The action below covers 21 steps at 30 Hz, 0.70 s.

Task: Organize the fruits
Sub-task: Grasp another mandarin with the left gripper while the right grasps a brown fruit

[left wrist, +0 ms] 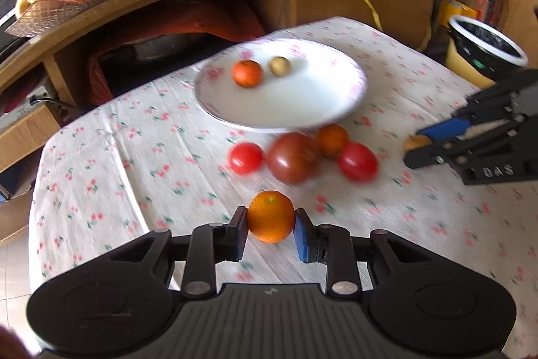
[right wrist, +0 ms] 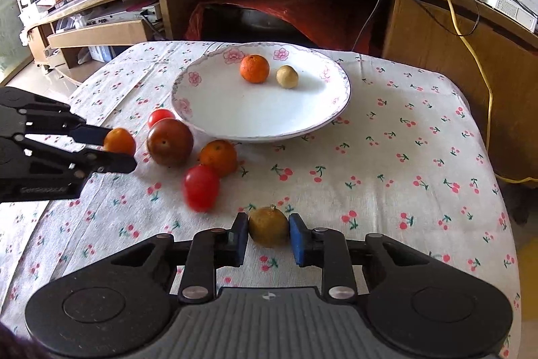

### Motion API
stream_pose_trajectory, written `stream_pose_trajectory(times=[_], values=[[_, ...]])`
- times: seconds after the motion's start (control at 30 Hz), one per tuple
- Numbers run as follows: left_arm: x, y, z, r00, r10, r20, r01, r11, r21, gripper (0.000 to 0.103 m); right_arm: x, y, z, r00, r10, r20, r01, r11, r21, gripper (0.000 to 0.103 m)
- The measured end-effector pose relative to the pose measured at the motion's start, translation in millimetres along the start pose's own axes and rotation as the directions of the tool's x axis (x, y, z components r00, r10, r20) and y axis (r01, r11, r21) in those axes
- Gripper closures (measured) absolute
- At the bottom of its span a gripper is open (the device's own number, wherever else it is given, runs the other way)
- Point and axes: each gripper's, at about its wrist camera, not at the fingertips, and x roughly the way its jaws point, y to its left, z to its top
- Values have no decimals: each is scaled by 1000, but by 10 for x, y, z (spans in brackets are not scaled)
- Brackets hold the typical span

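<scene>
The left tongs [left wrist: 271, 224] are closed on a small round orange citrus fruit [left wrist: 271, 216], pads pressing its two sides, and the right tongs [right wrist: 269, 232] are likewise closed on a small round brownish-yellow fruit [right wrist: 269, 226]. Both held fruits sit low over the cherry-print cloth tabletop [right wrist: 386, 164].

The landmark is the wide white ceramic plate with pink flower rim [right wrist: 201, 120]. It lies ahead of both tongs, beyond each held fruit, so the coming carry looks like a forward reach. The left tongs are on the plate's near left, the right tongs straight before its near edge; which is nearer I cannot tell. Neither fruit has a clear long axis.

On the plate rest an orange mandarin [right wrist: 254, 68] and, just beside it, a pale tan round fruit [right wrist: 287, 76].

Off the plate's near left rim cluster a dark red-brown tomato [right wrist: 169, 142], an orange tangerine [right wrist: 218, 157] and two small red tomatoes [right wrist: 201, 187].
</scene>
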Motion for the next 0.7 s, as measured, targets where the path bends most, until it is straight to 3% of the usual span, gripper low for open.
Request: stream_pose_trajectory(times=[0.27,0.47,0.63,0.7], values=[[-151,-303,-170,996,-54,-68,57,997,45,66,-189,143,-207,999,6,-50,-7,999,-31,82],[-163,-329,-222,997,-56,-52,59,997,54,65,-221,196,-281,998,1,-69,-4,999,-37,80],[-142,-312,-226,998,-49,-37,51,997,64,57,-221,176,-296,998,15,-58,-18,999,-40,77],[-133,-291,-222,998,-48,-34,50,997,63,53,-229,157,-308,998,29,-53,-30,999,-34,69]])
